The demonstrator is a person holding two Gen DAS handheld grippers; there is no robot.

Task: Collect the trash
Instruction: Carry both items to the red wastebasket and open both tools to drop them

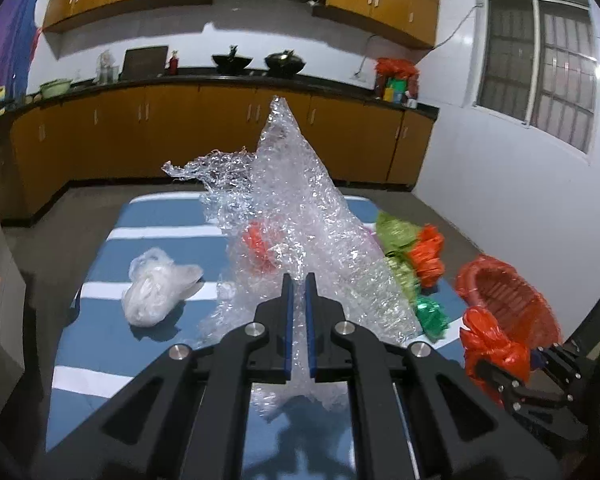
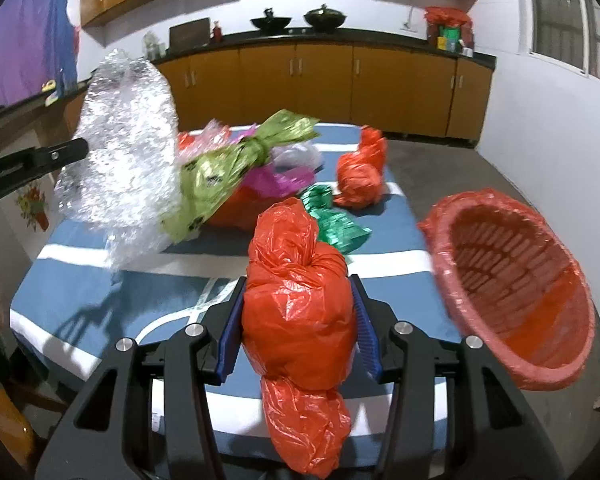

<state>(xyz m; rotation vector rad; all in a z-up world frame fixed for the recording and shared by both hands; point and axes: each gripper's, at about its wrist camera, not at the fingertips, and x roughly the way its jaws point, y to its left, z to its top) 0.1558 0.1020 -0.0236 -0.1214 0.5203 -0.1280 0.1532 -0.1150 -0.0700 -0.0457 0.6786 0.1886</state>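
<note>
Left gripper (image 1: 299, 280), black with blue pads, clenching a large crumpled sheet of clear bubble wrap (image 1: 300, 208), jaws nearly touching with only the thin film pinched between them. Sheet rising above the fingers in a tall peak and trailing down below them, hanging clear above the blue table cover with white stripes (image 1: 100, 344). In the right wrist view, same bubble wrap (image 2: 124, 160) appearing at upper left, held up off the table.

Right gripper (image 2: 298, 304) grasping a knotted orange plastic bag (image 2: 300, 312), blue pads pressing on both sides of its bulging middle, knotted top standing above the fingers and a twisted tail drooping below. Bag lifted above the near edge of the table.

Sitting at the table's right edge, tilted with its mouth facing the grippers: a round red woven plastic basket lined with a red bag (image 2: 512, 280).

Lying on the table farther back: a second smaller knotted orange bag (image 2: 360, 176), a crumpled green foil wrapper (image 2: 332, 220), a yellow-green printed bag tied at the neck (image 2: 236, 164) resting against pink film (image 2: 276, 180). In the left wrist view, a white crumpled plastic bag (image 1: 156, 286) lying alone on the table's left side, well apart from the rest.
</note>
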